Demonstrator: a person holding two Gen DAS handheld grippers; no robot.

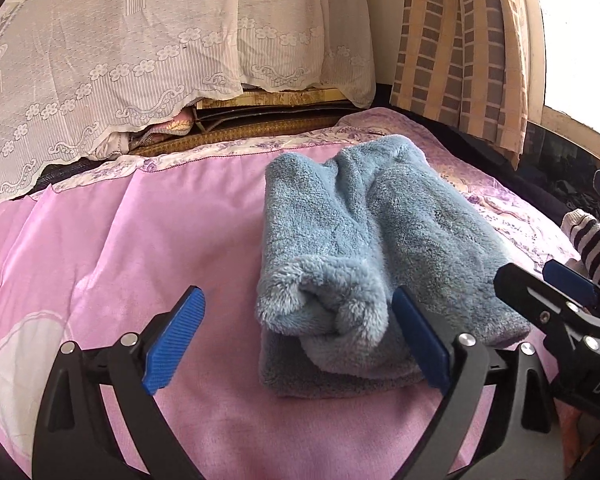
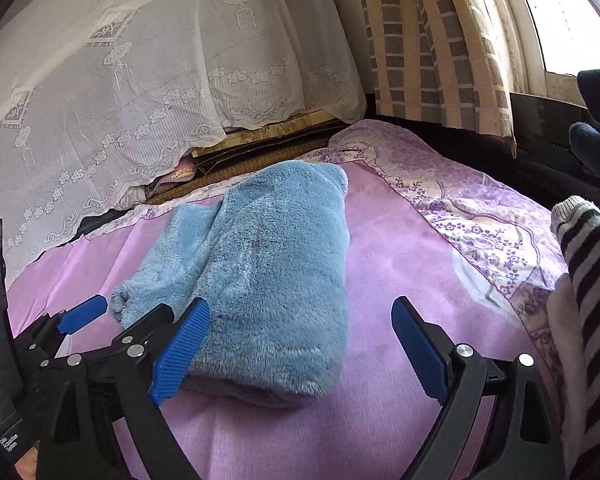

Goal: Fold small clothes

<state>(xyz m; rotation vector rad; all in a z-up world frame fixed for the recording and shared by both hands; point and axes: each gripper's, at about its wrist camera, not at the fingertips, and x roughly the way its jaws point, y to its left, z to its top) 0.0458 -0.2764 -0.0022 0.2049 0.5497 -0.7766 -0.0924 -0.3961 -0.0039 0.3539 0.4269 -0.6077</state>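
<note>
While both pairs of jaws stand spread wide with nothing between their blue pads, the left gripper [image 1: 300, 344] frames the near rolled end of the blue fleece garment [image 1: 364, 248], that end lying between its fingers but apart from the left pad and, as far as can be told, just beside the right one; the right gripper [image 2: 300, 352] hangs over the same near end from the other side, its left pad just beside or brushing the fleece and its right pad over bare sheet; the garment is already doubled into a thick bundle on the pink bedsheet [image 1: 100, 240], its long axis running away from both cameras toward the lace curtain [image 1: 140, 60] and the headboard end of the bed; seen from the left wrist, it has two lengthwise lobes with a crease between them, the left one curling over at the near end; both grippers sit side by side at that near end, the left squarer to it and so, in my judgement, the nearer; any further fold would likely carry the near end away along the long axis; a striped garment [image 2: 588, 280] lies apart at the right edge of the bed, probably waiting its turn.
</note>
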